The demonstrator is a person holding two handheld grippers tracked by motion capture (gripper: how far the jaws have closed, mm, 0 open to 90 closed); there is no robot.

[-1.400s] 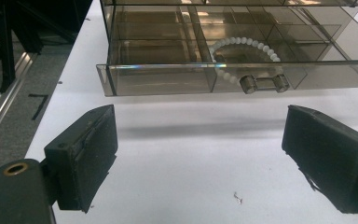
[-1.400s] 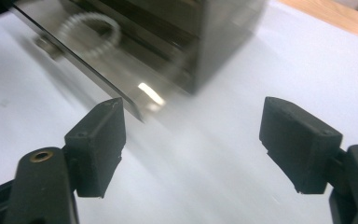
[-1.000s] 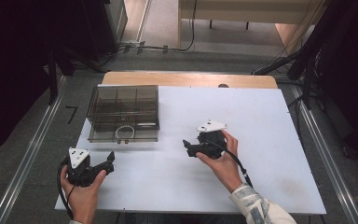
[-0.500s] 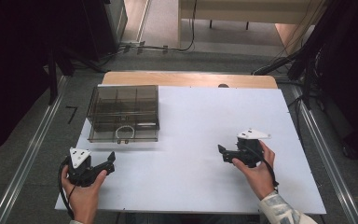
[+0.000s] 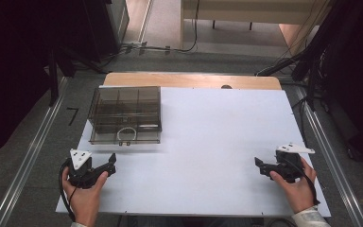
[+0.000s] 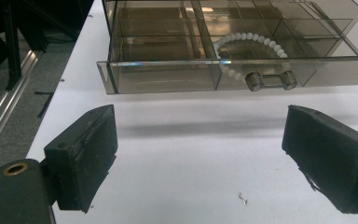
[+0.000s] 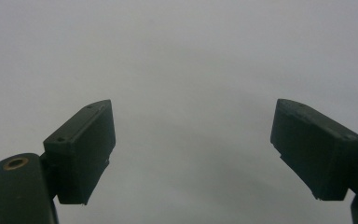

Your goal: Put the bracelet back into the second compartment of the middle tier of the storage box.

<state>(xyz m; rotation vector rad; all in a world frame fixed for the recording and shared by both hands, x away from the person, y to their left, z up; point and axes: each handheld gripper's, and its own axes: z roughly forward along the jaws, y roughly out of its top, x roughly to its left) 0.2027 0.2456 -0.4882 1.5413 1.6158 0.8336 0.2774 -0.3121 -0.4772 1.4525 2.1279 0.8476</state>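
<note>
Both hand-held grippers idle, nothing grasped

Left hand-held gripper (image 5: 105,168) and right hand-held gripper (image 5: 261,166) rest released on the white counter (image 5: 208,142); the bead bracelet (image 6: 249,44) lies inside the compartment box (image 5: 125,114), seemingly stowed.

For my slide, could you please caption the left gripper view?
Open left gripper facing a smoky clear compartment box holding a white bead bracelet.

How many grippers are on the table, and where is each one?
2. The left gripper is at the near left corner of the white table, in front of the clear box. The right gripper is near the right edge. Both are open and empty.
</note>
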